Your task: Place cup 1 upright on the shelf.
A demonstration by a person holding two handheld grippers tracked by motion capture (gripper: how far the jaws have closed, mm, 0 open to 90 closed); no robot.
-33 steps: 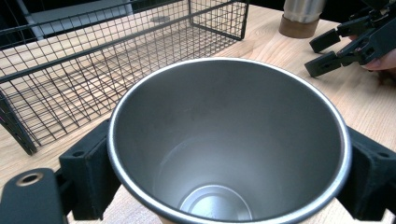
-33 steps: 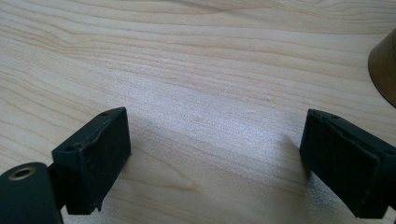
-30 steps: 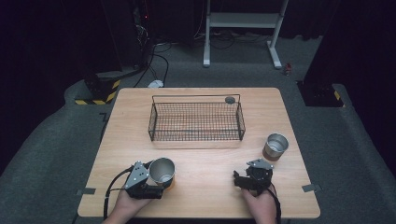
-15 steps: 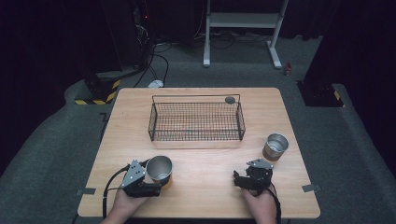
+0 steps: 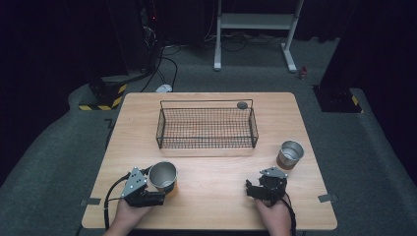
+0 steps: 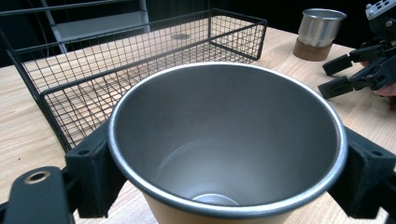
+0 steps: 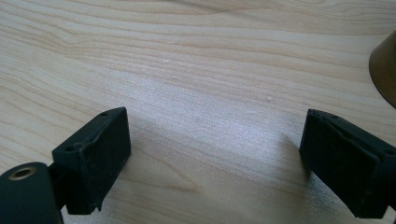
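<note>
Overhead light is hitting the wooden table (image 5: 211,196) while everything around it is sitting in near-black. The metal cup (image 6: 224,144) rim is catching soft glare, the right gripper (image 7: 215,163) jaws are casting soft shadows, close stuff looking slightly blurry.

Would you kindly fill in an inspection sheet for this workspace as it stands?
Surface: wooden table, bare between items.
Job's things: steel cup, empty, between the left gripper's jaws; second steel cup upright at the table's right; wire basket empty, mid-table.
Clutter: small dark round object by the basket's far right corner.
Grippers: left gripper shut on the cup; right gripper open over bare wood.
Cables: one trailing from each gripper; more on the floor behind.
Surroundings: dark room, grey carpet, white stand, hazard-striped block.
</note>
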